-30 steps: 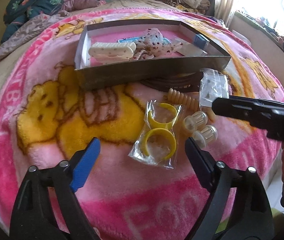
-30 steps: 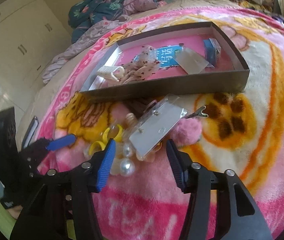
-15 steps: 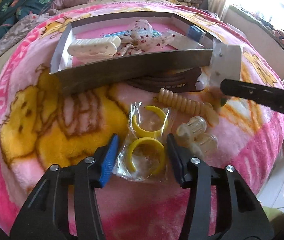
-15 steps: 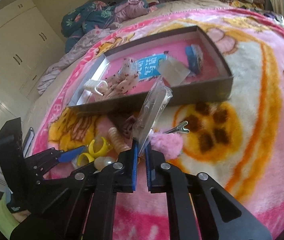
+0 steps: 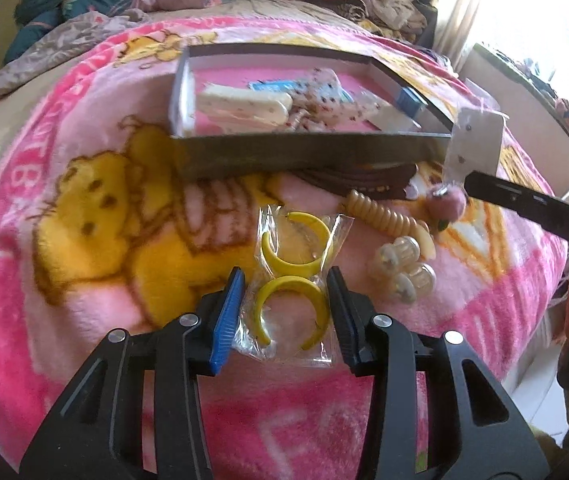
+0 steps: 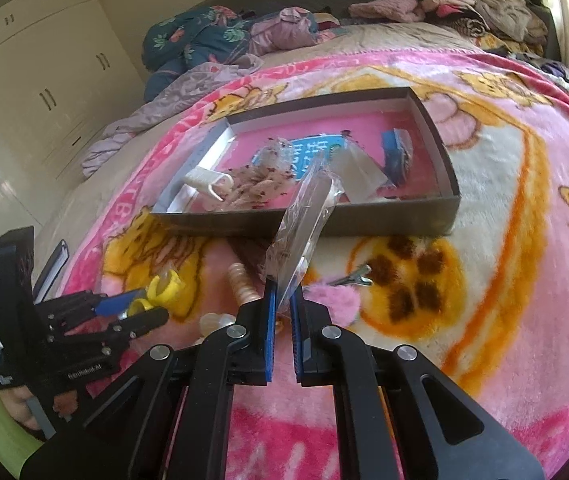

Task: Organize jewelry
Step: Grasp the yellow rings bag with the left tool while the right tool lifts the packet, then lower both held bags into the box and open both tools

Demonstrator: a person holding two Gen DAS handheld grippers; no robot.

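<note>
Two yellow plastic hoop earrings [image 5: 290,276] in one clear plastic bag [image 5: 296,280] lie between the left gripper [image 5: 284,312]'s half-open jaws. The right gripper [image 6: 282,320]'s jaws pinch one clear flat earring packet [image 6: 304,220], raised before the shallow grey cardboard box [image 6: 364,220] holding one white hair claw [image 6: 208,182].

You had two yellow hoops [image 5: 289,257] in one clear bag [image 5: 326,354], one clear earring packet [image 6: 304,224], two pearl-like pieces [image 5: 402,268], one ribbed beige clip [image 5: 380,214], one pink pompom clip [image 5: 449,202] and one open box [image 5: 304,152] on one pink blanket [image 5: 84,300]. Inside the box lay one white claw clip [image 5: 244,104] and one blue block [image 5: 409,101]. Two grippers were present.
</note>
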